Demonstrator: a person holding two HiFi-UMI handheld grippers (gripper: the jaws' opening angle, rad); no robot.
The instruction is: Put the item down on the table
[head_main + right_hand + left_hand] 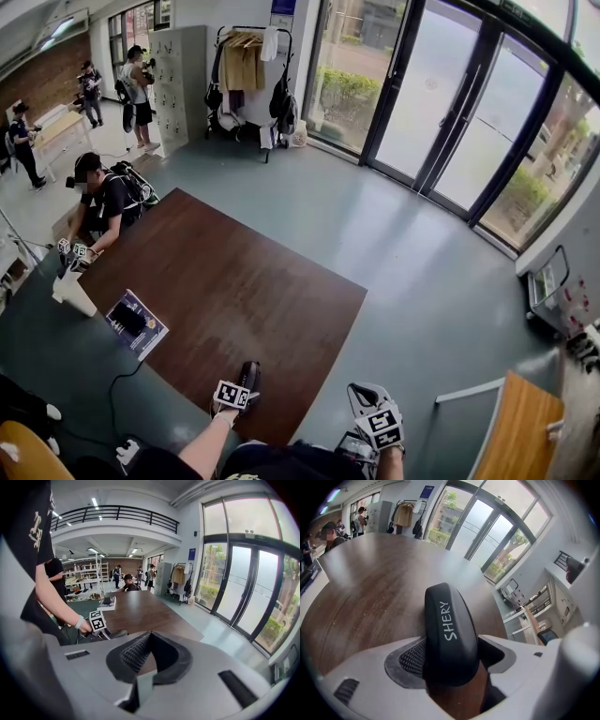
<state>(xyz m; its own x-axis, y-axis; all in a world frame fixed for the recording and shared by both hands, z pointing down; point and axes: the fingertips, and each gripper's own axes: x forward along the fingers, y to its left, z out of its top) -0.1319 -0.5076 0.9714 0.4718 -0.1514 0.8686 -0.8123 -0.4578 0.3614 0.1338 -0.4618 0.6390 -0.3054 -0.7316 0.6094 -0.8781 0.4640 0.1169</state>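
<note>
A black oblong case [447,625] lettered "SHERY" is clamped between the jaws of my left gripper [452,657], low over the brown table [370,592]. The frames do not show whether the case touches the wood. In the head view this left gripper [246,380] is above the table's near edge [281,427], with the case [250,373] sticking out forward. My right gripper [364,392] hangs off the table to the right, over the floor. Its jaws [147,637] meet with nothing between them. The right gripper view also catches the left gripper's marker cube [97,620].
A person [101,197] sits at the table's far left corner holding grippers [73,251]. A booklet [136,323] lies on the left edge, with a white box [71,292] beside it. A light wooden table [520,427] stands at lower right. Glass doors [450,103] and a coat rack [248,70] are beyond.
</note>
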